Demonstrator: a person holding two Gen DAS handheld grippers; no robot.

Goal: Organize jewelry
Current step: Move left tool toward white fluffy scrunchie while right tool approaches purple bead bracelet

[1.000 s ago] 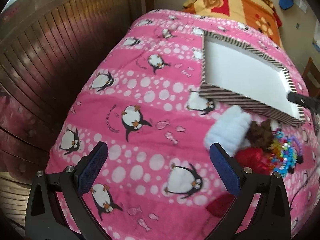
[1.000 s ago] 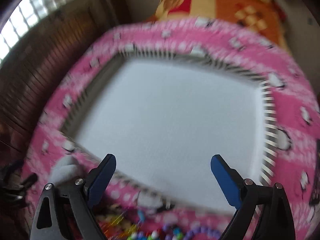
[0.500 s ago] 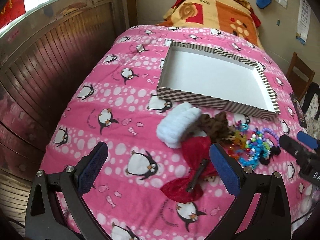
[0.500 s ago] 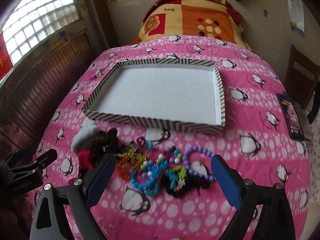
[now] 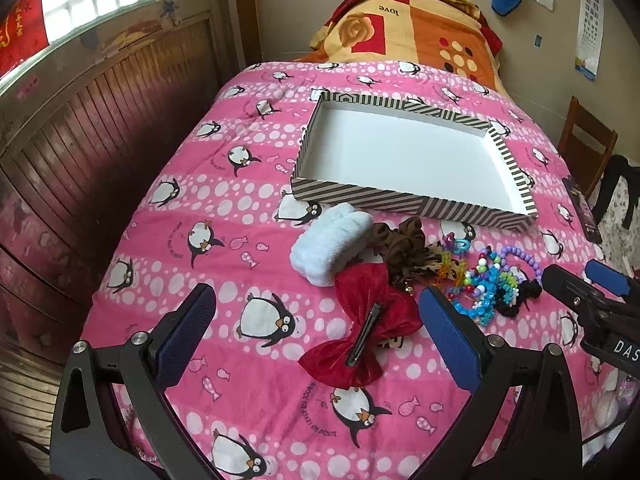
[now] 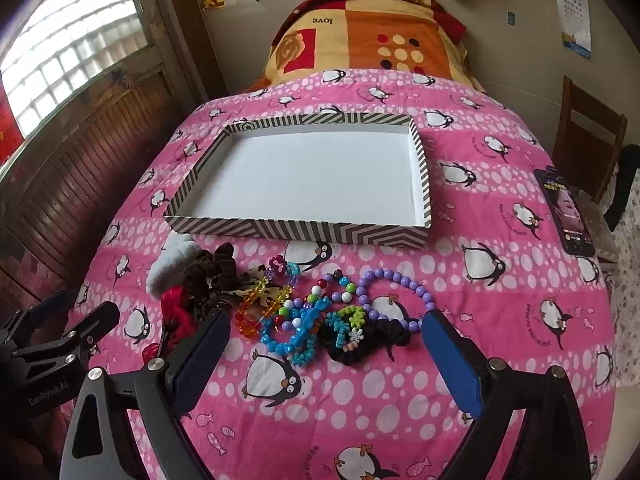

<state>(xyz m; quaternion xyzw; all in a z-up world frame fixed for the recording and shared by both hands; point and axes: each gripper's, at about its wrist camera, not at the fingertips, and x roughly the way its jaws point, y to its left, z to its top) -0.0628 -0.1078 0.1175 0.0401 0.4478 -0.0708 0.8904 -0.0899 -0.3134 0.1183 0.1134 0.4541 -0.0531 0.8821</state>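
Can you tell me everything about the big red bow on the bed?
The red bow looks like shiny, velvety fabric, with two puffy loops. It lies flat on the pink penguin blanket with its back up, so a dark metal hair clip shows along its middle. Its upper end sits against the white fluffy scrunchie and brown scrunchie. No gripper touches it.

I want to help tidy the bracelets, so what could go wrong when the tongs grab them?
The beaded bracelets lie tangled in one heap, so the open right tongs might lift several at once. The purple bead bracelet touches the black scrunchie and may drag it along. The soft quilt could get pinched too.
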